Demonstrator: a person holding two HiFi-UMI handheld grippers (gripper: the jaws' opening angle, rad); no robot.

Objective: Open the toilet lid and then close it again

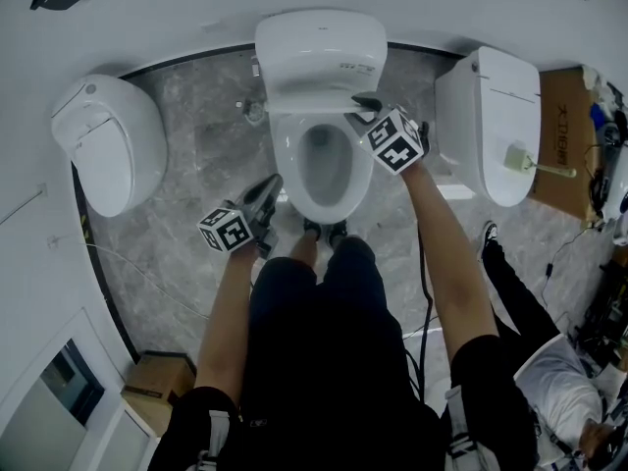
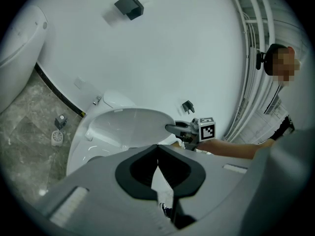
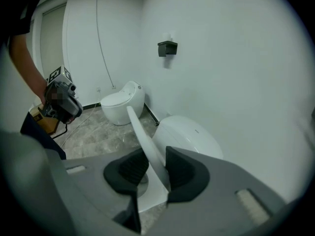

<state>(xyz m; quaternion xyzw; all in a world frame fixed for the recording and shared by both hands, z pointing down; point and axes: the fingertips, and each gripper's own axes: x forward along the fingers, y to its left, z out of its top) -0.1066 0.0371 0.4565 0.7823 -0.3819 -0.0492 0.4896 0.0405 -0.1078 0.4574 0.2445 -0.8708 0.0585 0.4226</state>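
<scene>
No lettering can be read; the dark print on the cardboard box (image 1: 560, 135) is too blurred.

A grey marbled floor (image 1: 186, 165) runs along a curved white wall (image 1: 177, 8). At the floor's left edge stands an egg-shaped white toilet (image 1: 108, 145) with its lid down. At the right edge stands another white toilet (image 1: 491, 116), with a small long-handled thing (image 1: 518, 158) on top of it. A flat cardboard sheet (image 1: 561, 130) lies just beyond that one. A cardboard box (image 1: 157, 381) sits at the lower left. A black bracket (image 3: 167, 47) hangs high on the wall. A person (image 1: 554, 381) sits at the floor's lower right corner.
</scene>
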